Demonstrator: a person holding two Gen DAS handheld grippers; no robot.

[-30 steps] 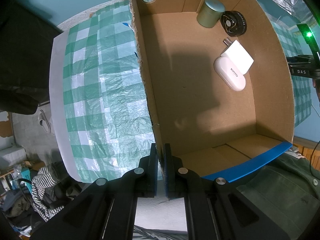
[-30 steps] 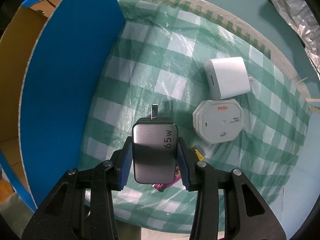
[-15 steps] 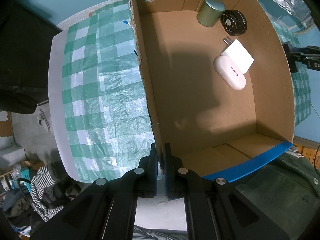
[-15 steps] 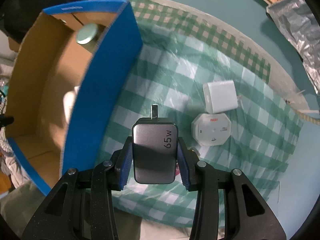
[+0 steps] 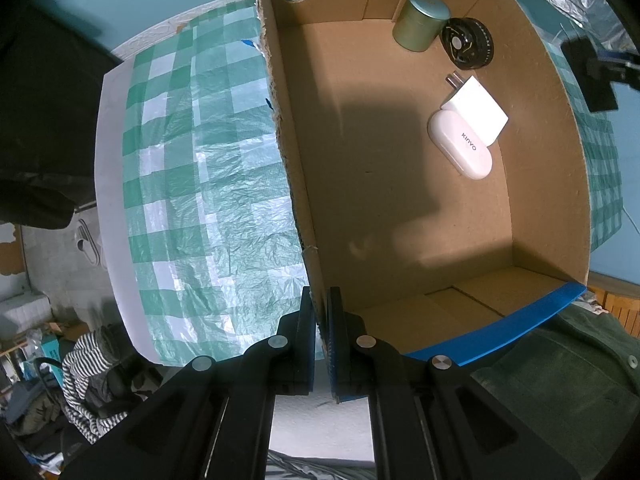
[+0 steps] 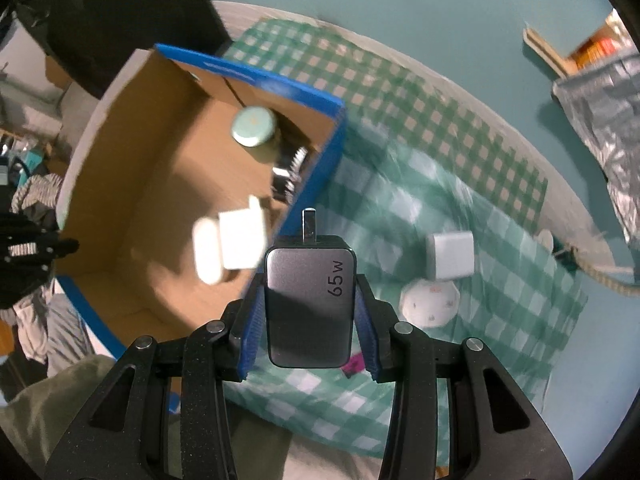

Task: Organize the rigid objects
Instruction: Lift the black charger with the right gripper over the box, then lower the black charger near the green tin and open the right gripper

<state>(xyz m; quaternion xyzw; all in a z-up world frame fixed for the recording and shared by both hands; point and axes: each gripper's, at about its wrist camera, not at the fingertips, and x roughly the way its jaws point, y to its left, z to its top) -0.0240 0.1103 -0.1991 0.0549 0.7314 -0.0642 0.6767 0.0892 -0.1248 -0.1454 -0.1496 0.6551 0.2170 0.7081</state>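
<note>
My right gripper (image 6: pixel 308 300) is shut on a grey 65W charger (image 6: pixel 310 300), held high above the table beside the cardboard box (image 6: pixel 132 208). My left gripper (image 5: pixel 321 320) is shut on the box's near left wall (image 5: pixel 288 160). Inside the box lie a white KINYO case (image 5: pixel 460 148), a white plug adapter (image 5: pixel 478 110), a green tin (image 5: pixel 420 20) and a black round part (image 5: pixel 468 42). On the checked cloth remain a white cube charger (image 6: pixel 450 256) and a white octagonal box (image 6: pixel 430 304).
The green checked cloth (image 5: pixel 200 160) covers the table. A small magenta item (image 6: pixel 354 362) peeks out under the right finger. Crumpled foil (image 6: pixel 600 120) lies at the far right. Clothes and clutter (image 5: pixel 80 380) sit below the table's left edge.
My right gripper has risen with the grey charger and swung toward the box, whose inside now shows. The left gripper has kept its hold on the box wall.
</note>
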